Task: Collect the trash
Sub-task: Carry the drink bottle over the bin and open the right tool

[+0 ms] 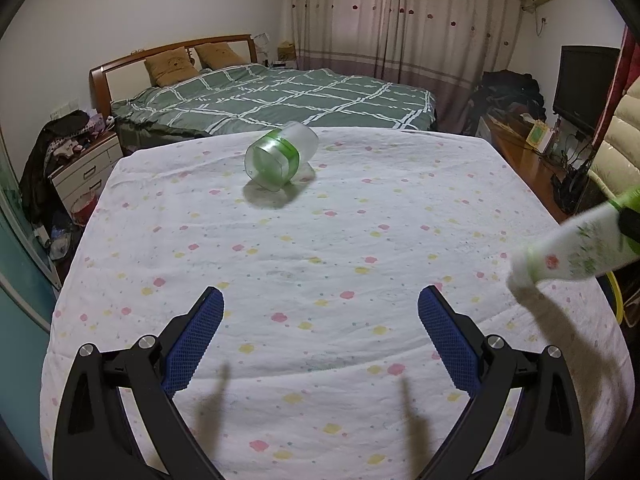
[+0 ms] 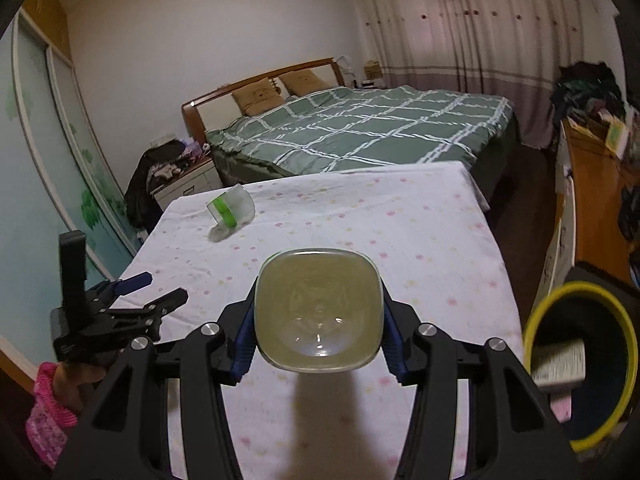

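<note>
A: Two pieces of trash show. Your right hand-held gripper (image 2: 318, 344) is clamped on the white bottle (image 2: 318, 316), lower centre of frame, near the yellow-rimmed bin (image 2: 536, 320).

B: And the left?

A: Your left hand-held gripper (image 1: 320, 320) stands apart, empty. The clear cup (image 1: 281, 156) lies tipped on the tabletop (image 1: 320, 260), upper centre; probably light, slippery plastic, so grip its green-banded middle.

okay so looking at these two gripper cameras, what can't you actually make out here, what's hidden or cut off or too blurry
- Bottle, left wrist view: motion-blurred, print unreadable, its far end cut off by the frame edge; the right gripper shows only its end face.
- Yellow-rimmed bin, right wrist view: contents blurred, lower part cut off by the lens edge.
- Clear jar: whether anything is inside cannot be told.
- Person's hand: mostly hidden behind the left gripper.
</note>
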### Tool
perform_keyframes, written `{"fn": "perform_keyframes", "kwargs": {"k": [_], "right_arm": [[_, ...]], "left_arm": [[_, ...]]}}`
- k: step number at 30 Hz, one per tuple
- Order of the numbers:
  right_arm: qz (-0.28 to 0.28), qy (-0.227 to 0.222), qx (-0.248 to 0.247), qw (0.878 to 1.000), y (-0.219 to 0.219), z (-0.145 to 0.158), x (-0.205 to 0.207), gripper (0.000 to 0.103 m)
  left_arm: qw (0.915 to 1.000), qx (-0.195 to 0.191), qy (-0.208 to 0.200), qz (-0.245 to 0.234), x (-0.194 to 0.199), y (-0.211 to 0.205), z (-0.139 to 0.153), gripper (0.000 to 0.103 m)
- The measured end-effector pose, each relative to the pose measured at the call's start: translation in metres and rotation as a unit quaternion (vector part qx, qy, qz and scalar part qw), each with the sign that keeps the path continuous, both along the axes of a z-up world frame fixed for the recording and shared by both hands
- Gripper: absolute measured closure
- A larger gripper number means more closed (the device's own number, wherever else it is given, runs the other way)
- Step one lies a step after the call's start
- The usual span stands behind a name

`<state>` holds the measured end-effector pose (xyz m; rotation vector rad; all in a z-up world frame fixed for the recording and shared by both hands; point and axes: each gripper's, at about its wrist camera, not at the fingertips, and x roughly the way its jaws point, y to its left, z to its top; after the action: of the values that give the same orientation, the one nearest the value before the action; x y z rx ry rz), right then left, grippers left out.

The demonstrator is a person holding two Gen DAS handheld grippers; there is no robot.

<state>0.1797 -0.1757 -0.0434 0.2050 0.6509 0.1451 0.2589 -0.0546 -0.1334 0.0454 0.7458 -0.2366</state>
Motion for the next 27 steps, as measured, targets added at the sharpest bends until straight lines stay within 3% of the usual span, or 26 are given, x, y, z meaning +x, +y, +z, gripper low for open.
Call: {"fn": "perform_keyframes", "kwargs": {"k": [9, 15, 22, 27], "right_arm": [[-0.083, -0.015, -0.002, 0.996, -0.048, 0.014, -0.051, 0.054], [-0.169, -0.022, -0.022, 0.985, -0.098, 0.024, -0.071, 0.054], [-0.26, 0.003, -0.037, 0.965, -0.159, 0.003, -0.078, 0.054], [-0.282, 0.031, -0.031, 0.959, -0.178, -0.022, -0.074, 0.054]], "left_arm": [[1.0, 0.0, -0.002, -0.004, -0.001, -0.003, 0.0, 0.007], [1.0, 0.001, -0.002, -0.004, -0.002, -0.003, 0.001, 0.007], [1.0, 0.001, 0.0, -0.004, -0.002, -0.003, 0.001, 0.007], [1.0, 0.002, 0.001, -0.004, -0.002, -0.003, 0.001, 0.007]]}}
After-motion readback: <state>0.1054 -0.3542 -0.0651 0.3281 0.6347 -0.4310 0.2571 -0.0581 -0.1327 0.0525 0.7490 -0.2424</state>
